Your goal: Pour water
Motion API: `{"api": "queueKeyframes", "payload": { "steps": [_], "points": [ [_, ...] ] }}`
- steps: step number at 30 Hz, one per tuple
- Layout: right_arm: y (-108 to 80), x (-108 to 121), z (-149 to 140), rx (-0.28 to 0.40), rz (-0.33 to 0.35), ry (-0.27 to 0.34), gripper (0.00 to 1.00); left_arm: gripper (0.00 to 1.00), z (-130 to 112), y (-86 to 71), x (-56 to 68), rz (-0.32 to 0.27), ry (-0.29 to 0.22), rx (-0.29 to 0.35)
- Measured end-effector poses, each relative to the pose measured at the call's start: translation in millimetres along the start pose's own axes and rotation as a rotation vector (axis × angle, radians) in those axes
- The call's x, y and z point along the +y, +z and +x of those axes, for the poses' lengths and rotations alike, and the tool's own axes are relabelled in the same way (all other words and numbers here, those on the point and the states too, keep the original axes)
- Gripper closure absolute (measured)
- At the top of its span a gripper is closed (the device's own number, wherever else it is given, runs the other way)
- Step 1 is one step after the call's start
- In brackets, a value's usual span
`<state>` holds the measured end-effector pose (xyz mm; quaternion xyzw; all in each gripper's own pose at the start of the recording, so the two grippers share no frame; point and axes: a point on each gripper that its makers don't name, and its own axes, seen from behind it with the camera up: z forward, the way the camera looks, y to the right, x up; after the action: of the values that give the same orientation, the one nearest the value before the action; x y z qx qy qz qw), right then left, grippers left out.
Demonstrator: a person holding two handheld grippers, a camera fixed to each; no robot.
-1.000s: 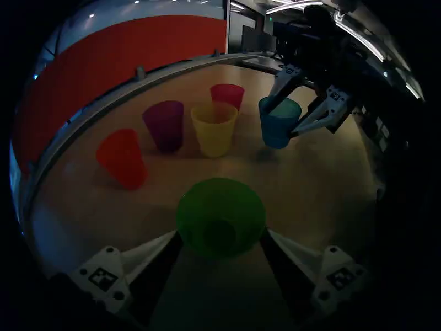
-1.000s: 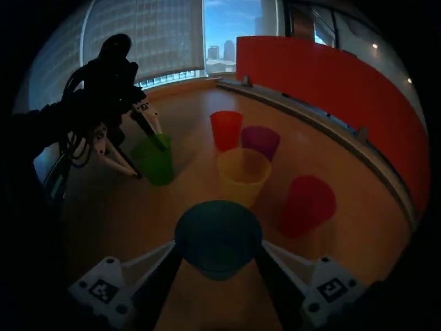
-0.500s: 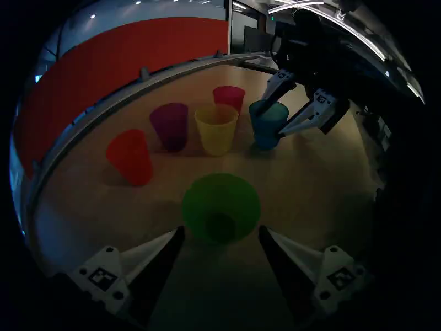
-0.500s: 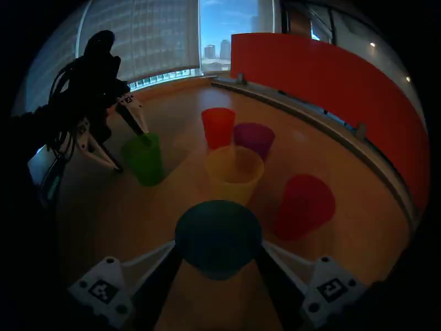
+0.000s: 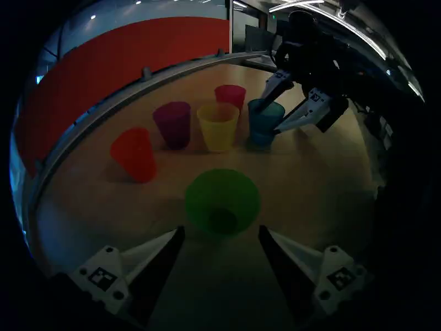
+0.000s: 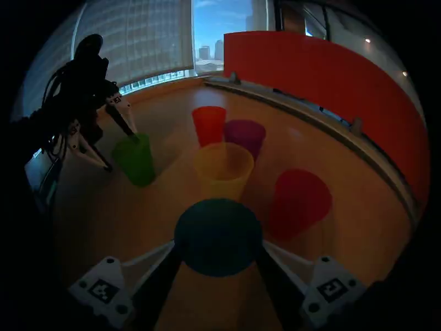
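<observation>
In the left gripper view, the left gripper (image 5: pixel 221 227) had its jaws spread wide. The green cup (image 5: pixel 222 201) stood on the wooden table (image 5: pixel 320 182) just ahead of them, with its lower part between the two tips. The picture was dark there, so I could not tell whether the tips pressed on the cup wall or only stood beside it. Farther ahead of these jaws stood more cups. The yellow cup (image 5: pixel 218 128) was straight in front and the purple cup (image 5: pixel 172 124) was just left of it. The orange-red cup (image 5: pixel 134 153) was more to the left and apart, and the pink-red cup (image 5: pixel 230 95) was behind the yellow one.

In the right gripper view, the right gripper (image 6: pixel 219 244) pinched the teal cup (image 6: pixel 219 236). Both fingers lay against its sides, and its open mouth faced the camera. The yellow cup was straight ahead of these jaws and near, and the pink-red cup stood ahead to the right. In the left gripper view, the teal cup was upright just beside the yellow cup, on the side away from the purple one.
</observation>
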<state>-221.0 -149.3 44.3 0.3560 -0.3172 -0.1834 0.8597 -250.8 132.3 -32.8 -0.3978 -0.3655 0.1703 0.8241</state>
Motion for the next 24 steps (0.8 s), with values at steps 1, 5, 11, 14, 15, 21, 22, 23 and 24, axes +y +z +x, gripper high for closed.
{"api": "queueKeyframes", "payload": {
  "steps": [1, 5, 11, 14, 15, 21, 22, 23, 24],
  "points": [
    [-0.2, 0, 0, 0.000, -0.002, 0.001, 0.12, 0.00, 0, -0.2, 0.1, -0.001, -0.001, 0.000],
    [-1.5, 0, -2, -0.001, -0.008, 0.006, 0.09, 0.00, 0, -1.3, 0.7, -0.002, -0.003, 0.002],
    [-6.8, -1, -7, -0.012, -0.019, 0.016, 0.00, 0.00, -1, -4.7, 0.8, 0.008, -0.007, 0.001],
    [-12.7, 0, -11, -0.010, -0.029, 0.021, 0.00, 0.00, -3, -8.0, -0.1, 0.020, -0.011, 0.003],
    [-14.9, 0, -12, -0.008, -0.032, 0.023, 0.00, 0.00, -3, -9.3, -0.4, 0.023, -0.013, 0.005],
    [-33.3, 2, -20, 0.015, -0.070, 0.041, 0.00, 0.00, -4, -21.1, -3.2, 0.055, -0.035, 0.029],
    [-36.7, 2, -21, 0.020, -0.079, 0.045, 0.00, 0.00, -5, -23.6, -2.8, 0.059, -0.040, 0.035],
    [-40.4, 3, -23, 0.027, -0.089, 0.049, 0.00, 0.00, -6, -26.3, -2.2, 0.063, -0.045, 0.042],
    [-43.8, 3, -24, 0.033, -0.098, 0.053, 0.00, 0.00, -6, -28.7, -1.7, 0.067, -0.050, 0.048]
  ]
}}
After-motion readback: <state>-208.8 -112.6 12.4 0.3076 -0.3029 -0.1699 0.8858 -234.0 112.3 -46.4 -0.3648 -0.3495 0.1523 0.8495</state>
